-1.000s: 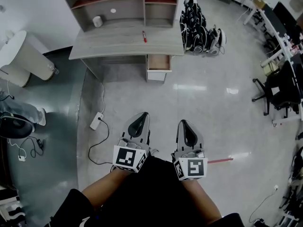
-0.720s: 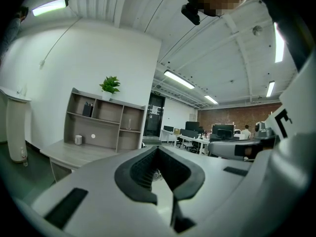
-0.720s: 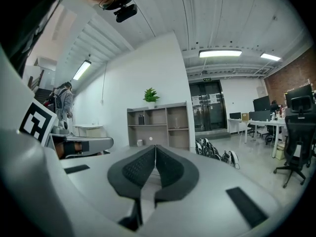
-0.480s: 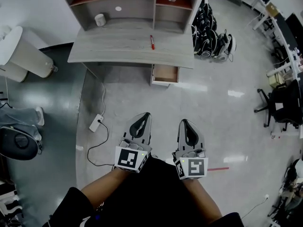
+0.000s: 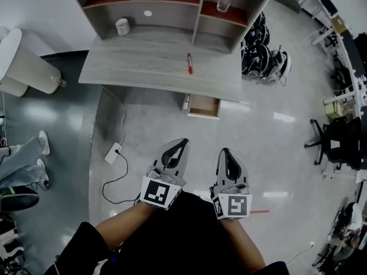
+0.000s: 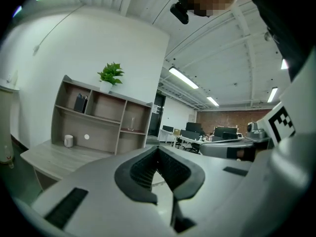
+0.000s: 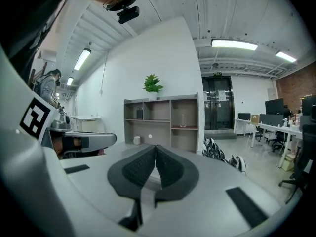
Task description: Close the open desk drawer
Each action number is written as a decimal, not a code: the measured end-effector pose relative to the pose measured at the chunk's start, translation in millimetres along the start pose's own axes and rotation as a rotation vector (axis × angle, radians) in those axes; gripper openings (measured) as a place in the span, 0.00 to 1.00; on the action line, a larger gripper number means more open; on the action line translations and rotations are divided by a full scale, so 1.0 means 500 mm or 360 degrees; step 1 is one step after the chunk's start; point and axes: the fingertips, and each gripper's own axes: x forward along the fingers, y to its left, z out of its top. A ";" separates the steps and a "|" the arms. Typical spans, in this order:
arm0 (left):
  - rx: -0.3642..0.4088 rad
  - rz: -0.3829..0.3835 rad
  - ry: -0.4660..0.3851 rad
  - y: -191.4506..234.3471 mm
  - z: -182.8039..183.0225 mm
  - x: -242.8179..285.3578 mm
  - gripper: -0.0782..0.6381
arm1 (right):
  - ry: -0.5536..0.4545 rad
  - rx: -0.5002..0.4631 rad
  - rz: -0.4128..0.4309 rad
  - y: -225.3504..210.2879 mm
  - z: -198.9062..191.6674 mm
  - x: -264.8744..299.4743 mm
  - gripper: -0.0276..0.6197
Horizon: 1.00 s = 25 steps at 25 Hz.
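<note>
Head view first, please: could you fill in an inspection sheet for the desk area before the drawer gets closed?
Surface: grey wooden desk, mostly bare, with a shelf unit at its back.
Job's things: drawer under the desk's right part, pulled out, no contents visible.
Clutter: red pen on the desk; white cup by the shelves; glass in a shelf compartment.
Grippers: left gripper and right gripper both shut, empty, well short of the drawer.
Cables: power strip on the floor, black cable looping from it.
Surroundings: pile of black-and-white gear right of the desk; office chair; someone's legs at left.
</note>
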 end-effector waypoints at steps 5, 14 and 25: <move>-0.0011 -0.0024 0.0067 0.060 -0.022 0.044 0.13 | 0.0057 0.0003 -0.0080 -0.032 -0.006 0.064 0.07; -0.0022 -0.0091 0.0122 0.115 -0.042 0.106 0.13 | 0.0114 -0.0003 -0.0193 -0.070 -0.020 0.099 0.07; 0.0019 -0.0057 0.0104 0.119 -0.082 0.121 0.13 | 0.0151 -0.0061 -0.0110 -0.095 -0.071 0.148 0.07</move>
